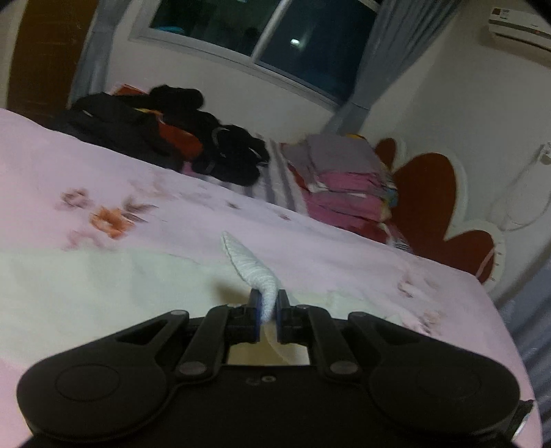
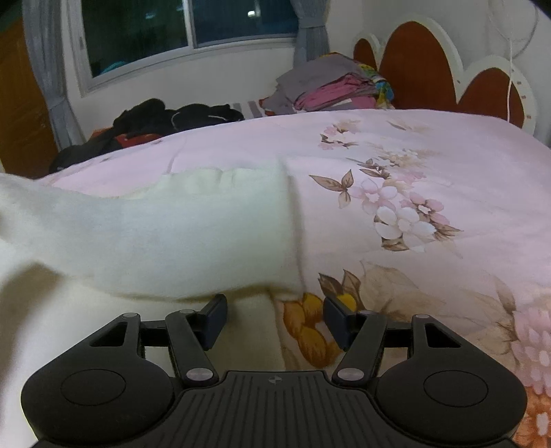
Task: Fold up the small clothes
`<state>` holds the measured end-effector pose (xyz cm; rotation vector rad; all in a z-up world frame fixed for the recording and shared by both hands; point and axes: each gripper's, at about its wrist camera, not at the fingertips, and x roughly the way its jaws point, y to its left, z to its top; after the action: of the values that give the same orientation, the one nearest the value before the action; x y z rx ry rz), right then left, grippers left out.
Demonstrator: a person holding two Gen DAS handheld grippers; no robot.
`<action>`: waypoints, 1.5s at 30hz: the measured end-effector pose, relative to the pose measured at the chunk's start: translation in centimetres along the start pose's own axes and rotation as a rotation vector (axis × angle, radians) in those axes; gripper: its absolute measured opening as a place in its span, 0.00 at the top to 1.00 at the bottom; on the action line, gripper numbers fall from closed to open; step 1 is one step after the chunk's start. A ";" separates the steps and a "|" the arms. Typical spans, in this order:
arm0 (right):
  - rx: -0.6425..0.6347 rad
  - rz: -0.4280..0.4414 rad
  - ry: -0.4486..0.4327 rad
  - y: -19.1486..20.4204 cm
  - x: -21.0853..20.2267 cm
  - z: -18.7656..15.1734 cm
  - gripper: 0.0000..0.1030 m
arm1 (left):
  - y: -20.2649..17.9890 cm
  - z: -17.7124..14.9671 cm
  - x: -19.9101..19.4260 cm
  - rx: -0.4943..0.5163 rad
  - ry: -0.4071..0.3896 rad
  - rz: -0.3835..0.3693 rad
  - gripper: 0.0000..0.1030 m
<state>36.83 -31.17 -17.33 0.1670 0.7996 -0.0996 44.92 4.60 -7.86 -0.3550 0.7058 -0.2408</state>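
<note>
Currently left gripper (image 1: 268, 303) jaws are pinching a thin edge of the cream garment (image 2: 165, 237) lying on the bed (image 2: 430, 144); right gripper (image 2: 275, 322) jaws are hanging spread at its hem, empty. Shallow pinch risks slipping, dropping the fold.

There is one cream garment (image 2: 179, 234) on one flowered pink quilt (image 2: 430, 165), and two grippers, the left gripper (image 1: 268, 303) and the right gripper (image 2: 275, 310). Behind lie one heap of dark clothes (image 1: 165, 134) and one stack of folded clothes (image 1: 344, 179). One window (image 2: 179, 31) and one red headboard (image 2: 416, 65) stand beyond.
</note>
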 end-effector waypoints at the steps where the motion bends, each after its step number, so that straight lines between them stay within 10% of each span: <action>1: 0.003 0.002 -0.002 0.1 0.2 0.2 0.40 | 0.6 0.0 0.2 -0.012 0.007 0.013 0.93; 3: 0.005 0.022 -0.004 0.4 0.5 0.5 0.77 | 2.1 -0.5 1.0 -0.029 0.028 0.047 0.93; 9: 0.015 0.007 -0.013 0.0 0.4 0.5 0.91 | 4.3 -2.8 3.5 -0.035 0.092 0.123 0.93; 13: 0.025 -0.011 0.003 -0.3 0.5 0.5 0.91 | 5.6 -4.0 4.5 -0.007 0.142 0.171 0.92; 18: 0.024 0.007 -0.005 -0.5 -1.3 0.7 0.90 | 5.4 -4.3 3.3 0.058 0.096 0.277 0.62; 23: 0.036 0.016 -0.078 -1.2 -3.1 1.9 0.44 | 4.0 -3.5 0.9 0.102 0.025 0.257 0.47; 31: -0.022 0.059 -0.061 1.1 0.7 5.1 0.45 | 1.2 -4.1 3.8 0.173 0.077 0.169 0.47; 36: -0.043 0.107 -0.028 3.1 4.3 6.8 0.64 | 2.4 -4.5 6.1 0.148 0.122 0.212 0.47; 45: -0.123 0.019 -0.012 3.3 9.2 7.4 0.64 | 2.8 -4.8 6.3 0.167 0.122 0.210 0.46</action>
<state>48.91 -29.57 -18.58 0.0578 0.7895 -0.0329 46.64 3.95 -16.02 -0.1061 0.8315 -0.1213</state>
